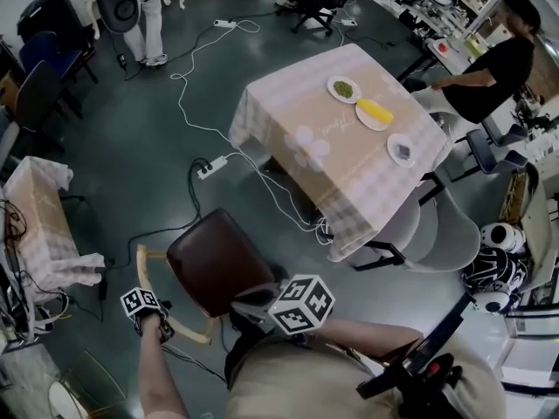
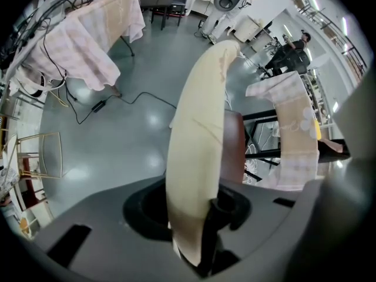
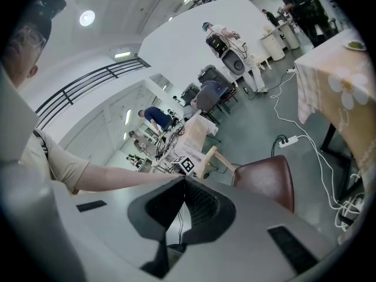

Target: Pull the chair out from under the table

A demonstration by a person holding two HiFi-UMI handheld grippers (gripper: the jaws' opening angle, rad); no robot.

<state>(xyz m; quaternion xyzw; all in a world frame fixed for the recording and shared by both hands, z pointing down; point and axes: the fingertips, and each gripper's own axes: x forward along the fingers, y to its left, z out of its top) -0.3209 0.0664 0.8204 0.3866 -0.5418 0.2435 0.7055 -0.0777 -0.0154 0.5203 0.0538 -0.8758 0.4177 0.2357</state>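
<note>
Cannot make out the legs of the chair (image 1: 205,278) beneath its brown seat (image 1: 223,256). Grips its pale back rail (image 2: 197,116) in the left hand-held gripper (image 2: 198,228); holds the right hand-held gripper (image 3: 183,180) pinched together, empty. Stands clear of the cloth-covered bench (image 1: 288,112) on grey floor (image 1: 157,164) strewn with cables (image 1: 179,81).

Grey floor (image 1: 113,147) bears chair (image 1: 214,260), table (image 1: 288,103), cables (image 1: 212,168).

My left hand-held gripper (image 2: 197,219) points steeply down, its jaws clamped on the chair's pale back rail (image 2: 197,122). My right hand-held gripper (image 3: 184,184) tilts gently downward, jaws together, holding nothing.
</note>
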